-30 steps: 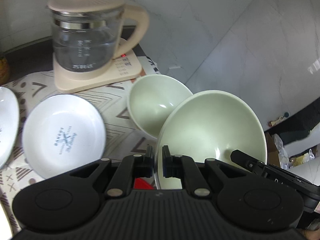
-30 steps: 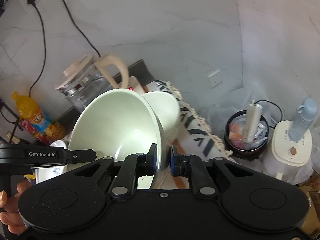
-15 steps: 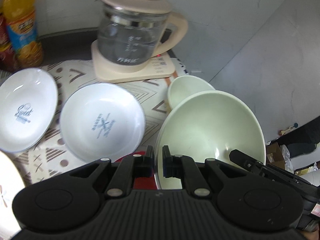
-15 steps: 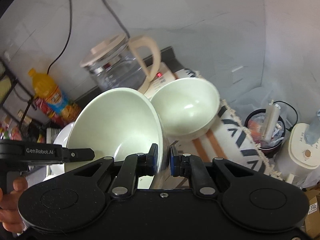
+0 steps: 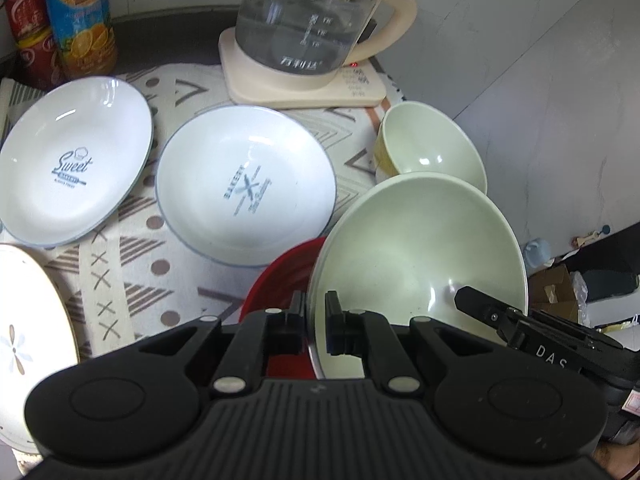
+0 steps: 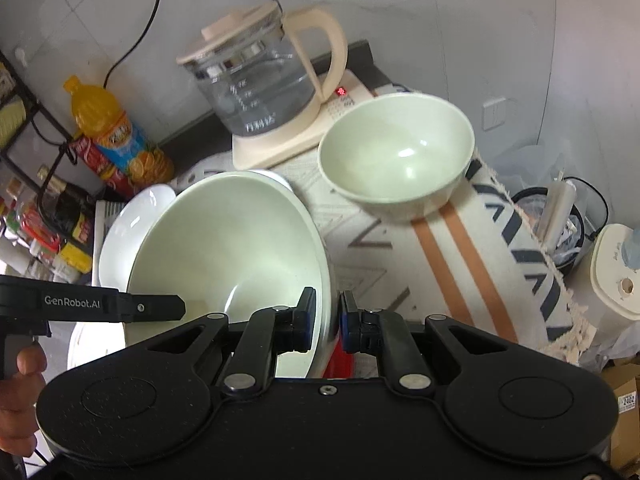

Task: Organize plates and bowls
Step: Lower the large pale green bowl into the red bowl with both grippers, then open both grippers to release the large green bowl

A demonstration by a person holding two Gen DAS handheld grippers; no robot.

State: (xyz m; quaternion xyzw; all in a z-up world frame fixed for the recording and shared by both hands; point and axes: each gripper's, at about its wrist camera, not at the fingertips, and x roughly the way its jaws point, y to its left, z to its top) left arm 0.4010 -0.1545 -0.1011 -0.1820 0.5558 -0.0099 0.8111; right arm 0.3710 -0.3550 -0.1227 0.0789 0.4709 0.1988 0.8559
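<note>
Left wrist view: patterned cloth [image 5: 132,264] covers table by grey wall [image 5: 520,60]; both jaws clamp large green bowl [image 5: 416,248] rim.

Grey marbled wall [image 6: 400,12]; patterned tablecloth [image 5: 132,248].

The wide pale-green ceramic bowl [image 5: 420,248] looks smooth and glossy; the patterned woven cloth [image 5: 132,276] is matt; the clear glass kettle [image 5: 308,20] shines.

"Sweet" is printed on the far-left white plate [image 5: 76,160]; "GenRobot.AI" on the left gripper [image 6: 72,302]; "2402" on a cardboard box [image 6: 627,400].
</note>
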